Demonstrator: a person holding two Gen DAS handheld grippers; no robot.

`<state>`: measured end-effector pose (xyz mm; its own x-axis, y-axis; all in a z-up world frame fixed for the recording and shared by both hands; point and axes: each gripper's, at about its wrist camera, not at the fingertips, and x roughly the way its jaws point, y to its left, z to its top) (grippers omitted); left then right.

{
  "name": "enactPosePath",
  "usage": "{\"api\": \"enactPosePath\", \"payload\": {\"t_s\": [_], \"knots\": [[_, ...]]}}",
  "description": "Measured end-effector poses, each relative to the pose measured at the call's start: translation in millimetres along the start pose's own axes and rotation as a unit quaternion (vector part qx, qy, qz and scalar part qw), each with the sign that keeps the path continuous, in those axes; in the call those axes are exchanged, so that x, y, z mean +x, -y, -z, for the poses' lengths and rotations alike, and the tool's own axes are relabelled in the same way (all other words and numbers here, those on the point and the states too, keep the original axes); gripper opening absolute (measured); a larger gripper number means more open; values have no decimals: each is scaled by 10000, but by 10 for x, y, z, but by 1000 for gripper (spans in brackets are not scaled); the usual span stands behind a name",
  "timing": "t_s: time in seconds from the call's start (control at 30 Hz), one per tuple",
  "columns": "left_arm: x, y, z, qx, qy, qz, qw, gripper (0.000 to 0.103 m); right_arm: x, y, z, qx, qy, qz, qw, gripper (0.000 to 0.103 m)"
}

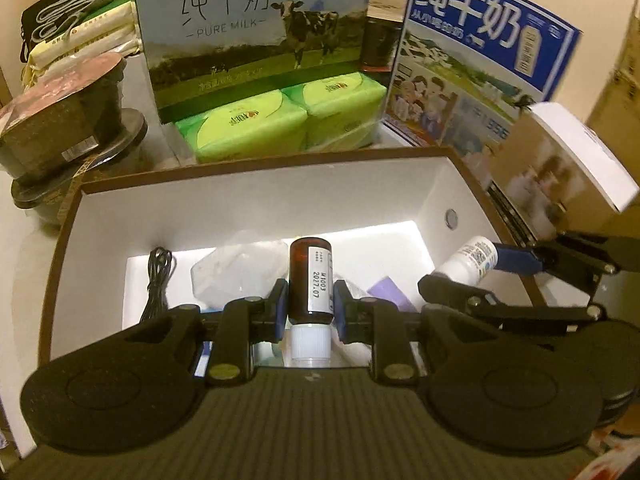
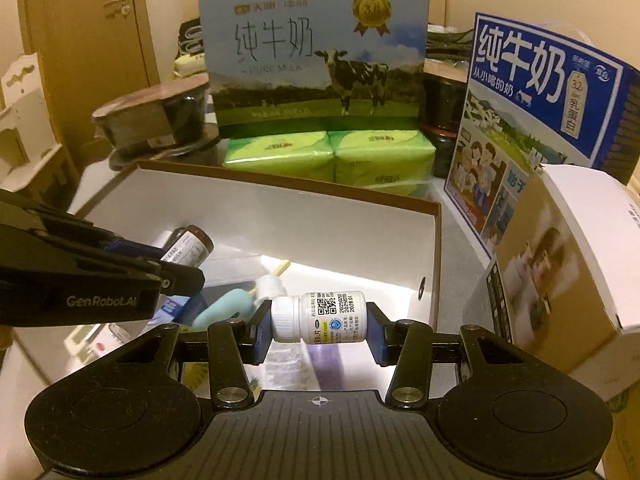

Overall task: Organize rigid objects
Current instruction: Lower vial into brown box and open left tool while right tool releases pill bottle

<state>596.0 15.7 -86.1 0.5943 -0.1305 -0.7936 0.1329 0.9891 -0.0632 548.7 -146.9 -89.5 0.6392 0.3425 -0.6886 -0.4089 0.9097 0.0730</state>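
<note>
Two bottles are not placed yet: left gripper (image 1: 310, 312) clamps the brown bottle (image 1: 310, 280), right gripper (image 2: 318, 330) clamps the white bottle (image 2: 320, 318), both above the white box (image 1: 248, 196) where other items already lie

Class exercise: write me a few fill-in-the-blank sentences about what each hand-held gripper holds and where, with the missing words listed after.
1. The left hand-held gripper is shut on a ____ glass bottle.
2. The right hand-held gripper clamps a white ____ bottle.
3. Both bottles hang over the open ____.
4. Behind it lie two ____ tissue packs.

Missing words: brown; pill; box; green
</note>
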Motion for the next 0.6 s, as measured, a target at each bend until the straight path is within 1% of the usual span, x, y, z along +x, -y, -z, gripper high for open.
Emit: {"api": "enactPosePath", "payload": {"t_s": [0.2, 0.27, 0.37, 0.4, 0.5, 0.6], "knots": [[179, -22, -105, -64, 31, -57, 10000, 21, 193, 66, -74, 5, -38, 146, 9999, 47], [217, -37, -121, -83, 126, -141, 9998, 21, 237, 82, -90, 15, -24, 143, 9999, 47], [231, -57, -132, -49, 222, -127, 9997, 33, 271, 96, -116, 48, 127, 163, 9998, 47], [223, -68, -132, -76, 244, -134, 9996, 33, 275, 103, -125, 72, 173, 175, 9997, 47], [166, -98, -110, -40, 299, -97, 9995, 33, 252, 115, -132, 135, 257, 115, 9995, 52], [53, -127, -51, -13, 374, -82, 9993, 37, 158, 117, -98, 218, 399, 26, 9990, 63]]}}
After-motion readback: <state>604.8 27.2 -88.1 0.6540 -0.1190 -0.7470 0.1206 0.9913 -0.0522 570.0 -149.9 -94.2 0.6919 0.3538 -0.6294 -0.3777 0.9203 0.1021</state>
